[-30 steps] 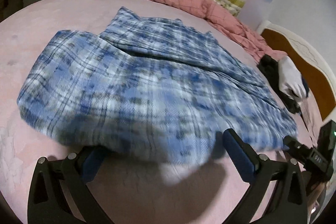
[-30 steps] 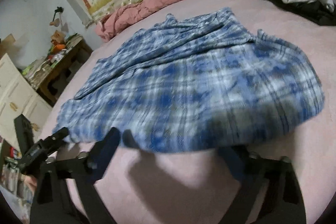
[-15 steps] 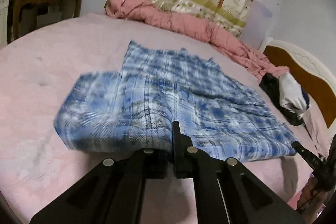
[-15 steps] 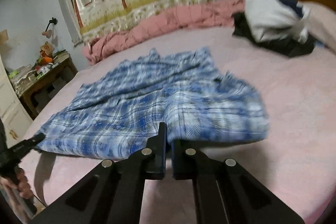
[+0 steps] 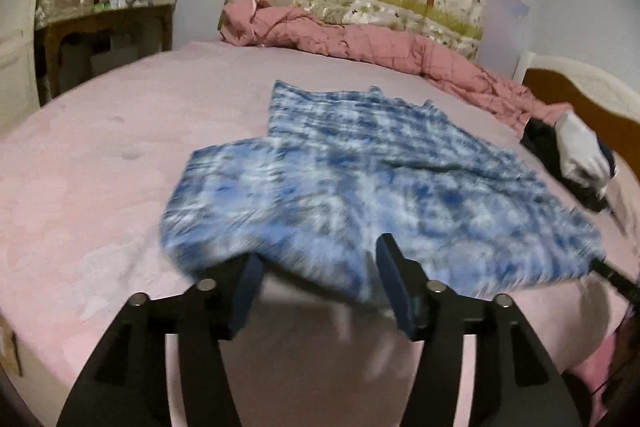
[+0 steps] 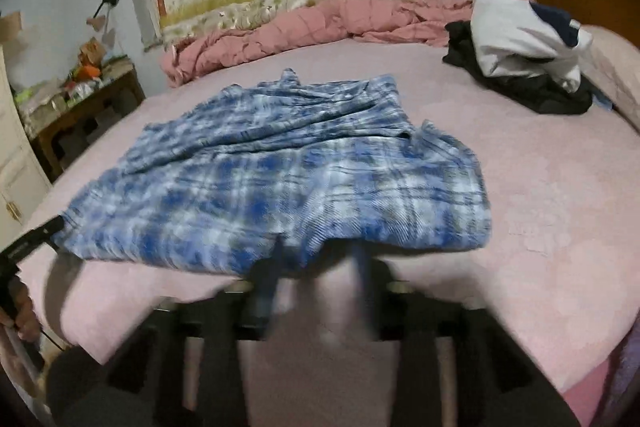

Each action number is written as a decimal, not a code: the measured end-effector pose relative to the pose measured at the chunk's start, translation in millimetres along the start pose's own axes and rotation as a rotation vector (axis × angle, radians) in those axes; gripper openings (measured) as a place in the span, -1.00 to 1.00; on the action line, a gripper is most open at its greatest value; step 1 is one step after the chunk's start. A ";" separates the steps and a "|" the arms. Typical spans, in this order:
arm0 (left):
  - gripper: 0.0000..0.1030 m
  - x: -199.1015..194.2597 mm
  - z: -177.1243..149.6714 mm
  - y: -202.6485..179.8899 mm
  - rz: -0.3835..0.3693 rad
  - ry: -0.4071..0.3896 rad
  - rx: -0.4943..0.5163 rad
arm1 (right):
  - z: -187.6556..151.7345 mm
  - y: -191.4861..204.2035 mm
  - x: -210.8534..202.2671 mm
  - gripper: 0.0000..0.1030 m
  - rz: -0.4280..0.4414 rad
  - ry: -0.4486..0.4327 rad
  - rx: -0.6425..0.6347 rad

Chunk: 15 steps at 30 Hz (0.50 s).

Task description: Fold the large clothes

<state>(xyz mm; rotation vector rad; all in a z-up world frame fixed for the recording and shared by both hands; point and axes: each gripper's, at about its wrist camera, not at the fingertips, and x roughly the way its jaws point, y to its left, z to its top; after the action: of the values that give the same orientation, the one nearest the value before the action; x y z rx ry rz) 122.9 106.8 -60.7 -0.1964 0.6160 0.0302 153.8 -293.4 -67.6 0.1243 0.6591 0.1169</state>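
Observation:
A blue and white plaid garment (image 5: 360, 195) lies folded on the pink bed; it also shows in the right wrist view (image 6: 288, 179). My left gripper (image 5: 320, 275) is open at the garment's near edge, its left corner, with the cloth's hem between and just past the fingertips. My right gripper (image 6: 316, 267) is open and blurred at the near edge toward the garment's right end. Neither holds the cloth. The other gripper's tip shows at the far edge of each view.
A pink quilt (image 5: 360, 43) is bunched along the far side of the bed (image 5: 120, 155). A pile of black and white clothes (image 6: 524, 63) lies by the wooden headboard (image 5: 580, 103). A cluttered wooden table (image 5: 104, 15) stands past the bed's left side.
Both grippers were open a second ago, shut on the garment's near edge half a second ago, and are now open again, drawn back a little. The garment has settled flat.

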 end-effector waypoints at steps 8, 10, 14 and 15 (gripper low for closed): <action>0.56 -5.4 -22.5 6.9 0.326 -0.052 0.213 | -13.8 -10.3 -4.4 0.38 -0.279 -0.001 -0.221; 0.56 1.6 -22.8 7.6 0.386 -0.063 0.279 | -12.9 -12.8 4.6 0.38 -0.368 0.024 -0.286; 0.56 15.4 -15.0 2.6 0.400 -0.087 0.338 | -6.3 -13.1 16.0 0.38 -0.425 0.002 -0.365; 0.56 17.4 -12.9 0.8 0.405 -0.099 0.348 | -3.6 -11.0 17.9 0.38 -0.428 -0.009 -0.383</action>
<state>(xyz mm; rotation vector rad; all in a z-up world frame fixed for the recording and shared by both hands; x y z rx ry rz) 129.7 104.5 -81.3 0.2681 0.5450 0.3193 166.4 -301.3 -82.8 -0.3839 0.6310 -0.1706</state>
